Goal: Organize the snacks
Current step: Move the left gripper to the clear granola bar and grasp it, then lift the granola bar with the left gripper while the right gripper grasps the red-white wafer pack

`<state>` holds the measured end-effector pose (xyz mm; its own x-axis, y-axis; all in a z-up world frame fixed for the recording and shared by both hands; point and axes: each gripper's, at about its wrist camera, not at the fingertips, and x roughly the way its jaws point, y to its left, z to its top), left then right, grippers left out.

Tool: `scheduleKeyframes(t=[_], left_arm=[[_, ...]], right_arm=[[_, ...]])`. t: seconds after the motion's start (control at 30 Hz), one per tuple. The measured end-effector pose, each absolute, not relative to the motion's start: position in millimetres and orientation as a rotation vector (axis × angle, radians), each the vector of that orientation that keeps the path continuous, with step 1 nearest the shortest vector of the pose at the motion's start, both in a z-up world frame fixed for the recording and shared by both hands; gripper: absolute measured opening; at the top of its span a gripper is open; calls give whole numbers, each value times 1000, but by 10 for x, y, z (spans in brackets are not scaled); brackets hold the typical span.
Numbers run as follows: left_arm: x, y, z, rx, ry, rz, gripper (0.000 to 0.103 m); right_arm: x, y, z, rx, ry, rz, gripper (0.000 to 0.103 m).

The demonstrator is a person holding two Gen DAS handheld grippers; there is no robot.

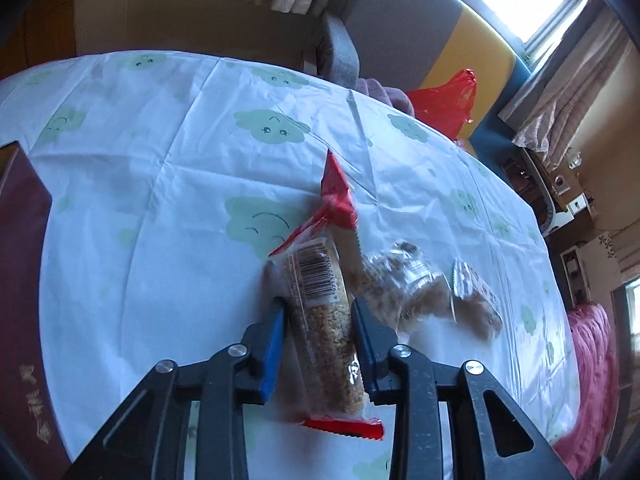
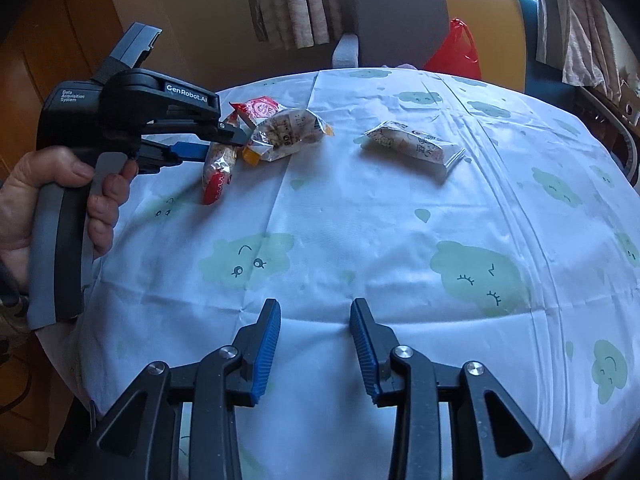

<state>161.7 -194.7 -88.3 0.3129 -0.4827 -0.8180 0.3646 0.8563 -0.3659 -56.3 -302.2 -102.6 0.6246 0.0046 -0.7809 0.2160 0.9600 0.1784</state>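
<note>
left gripper (image 1: 318, 330): clamped on snack bar (image 1: 320, 300), low over bench (image 1: 160, 160) | right gripper (image 2: 316, 344): apart, empty | two more snacks (image 2: 288, 136) (image 2: 416, 146) lying on bench beyond bar

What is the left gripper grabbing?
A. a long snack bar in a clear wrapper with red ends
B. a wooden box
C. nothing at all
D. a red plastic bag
A. In the left wrist view the left gripper has its blue pads closed on the long snack bar, a clear wrapper with red ends, over the tablecloth.
</note>
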Motion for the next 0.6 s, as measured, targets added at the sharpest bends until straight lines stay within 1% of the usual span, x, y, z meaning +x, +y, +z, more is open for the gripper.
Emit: scheduleKeyframes(t=[0.13,0.27,0.4,0.47,0.6], left_arm=[[1232,-1872,-673,-13,1056,-598,28],[768,-1817,-632,159,1030,-615,28],[394,-1762,-795,324,1003,-600,28],[326,-1706,-968,335,1026,-601,29],[214,-1632,-1023,313,942,-613,29]], right_arm=[[-564,-3032,-1027,278,883,-123,37],[-560,-3035,-1024,277,883,-123,37],[-563,-3035,-1024,278,884,-126,37],[-562,-3038,-1016,277,892,-125,37],[-549,-3082,-975,295,927,-99,37]])
